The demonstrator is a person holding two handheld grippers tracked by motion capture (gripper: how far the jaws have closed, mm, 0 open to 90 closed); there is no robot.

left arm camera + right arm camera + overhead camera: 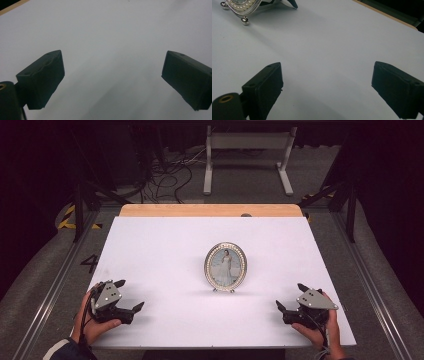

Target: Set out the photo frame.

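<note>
An oval silver picture frame [225, 267] with a photo of a figure in white stands upright on small ball feet at the middle of the white tabletop [160, 245]. My left gripper [130, 294] rests near the front left corner, open and holding nothing. Near the front right, my right gripper [290, 295] is open too, with its jaws turned toward the frame. In the left gripper view the left gripper [113, 65] has bare white surface between its jaws. The right gripper [327, 75] looks across the table, with the picture frame's lower rim [242, 6] at the top left.
A strip of wooden table edge [210, 210] runs along the back of the white surface. Beyond it on the floor stand a white metal stand [247, 150] and a tangle of cables [165, 175]. Metal rails flank the table on both sides.
</note>
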